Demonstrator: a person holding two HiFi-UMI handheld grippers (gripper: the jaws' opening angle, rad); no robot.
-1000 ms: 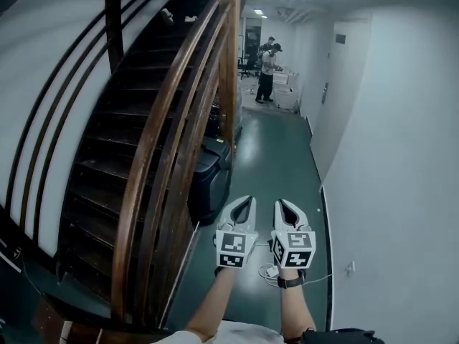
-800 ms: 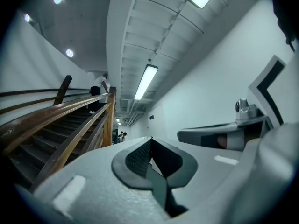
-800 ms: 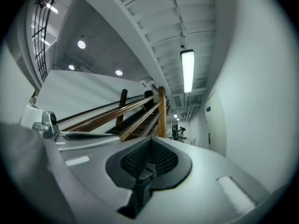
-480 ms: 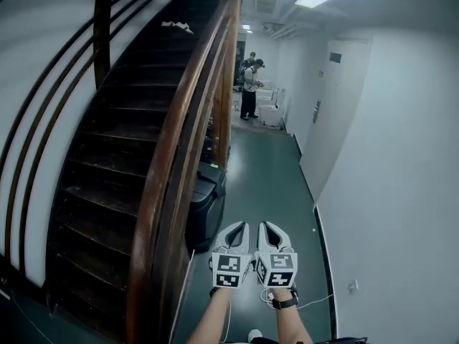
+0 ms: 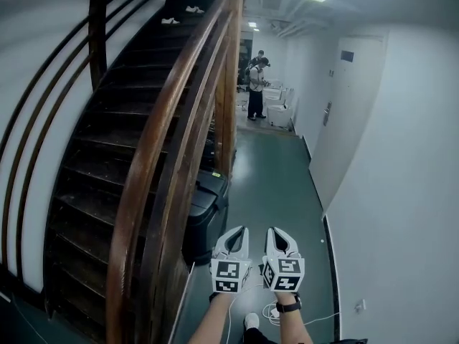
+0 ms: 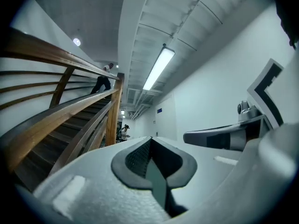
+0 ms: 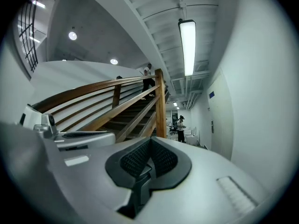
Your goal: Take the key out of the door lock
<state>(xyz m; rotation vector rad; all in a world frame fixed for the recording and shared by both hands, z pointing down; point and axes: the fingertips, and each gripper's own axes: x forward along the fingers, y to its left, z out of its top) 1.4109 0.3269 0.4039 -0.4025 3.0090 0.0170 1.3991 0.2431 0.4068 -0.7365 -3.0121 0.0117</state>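
A white door (image 5: pixel 349 113) stands in the right wall of a corridor, with a dark handle (image 5: pixel 328 112) on its left edge. The door (image 7: pixel 218 120) also shows far ahead in the right gripper view. No key can be made out at this distance. My left gripper (image 5: pixel 240 230) and right gripper (image 5: pixel 275 230) are held side by side low in the head view, pointing down the corridor, well short of the door. The left gripper (image 6: pixel 150 138) is shut with nothing in it. The right gripper (image 7: pixel 150 139) is likewise shut and empty.
A dark wooden staircase with a curved bannister (image 5: pixel 161 142) fills the left. A black bin (image 5: pixel 204 217) sits at its foot. A person (image 5: pixel 256 88) stands at the corridor's far end beside white boxes (image 5: pixel 280 106). Someone's feet (image 5: pixel 179 14) are on the upper steps. A white cable (image 5: pixel 315 319) lies on the green floor.
The view has advanced along the corridor, so the door and bin are nearer. Both grippers sit lower in the head view, still side by side and shut. The feet on the stairs shifted.
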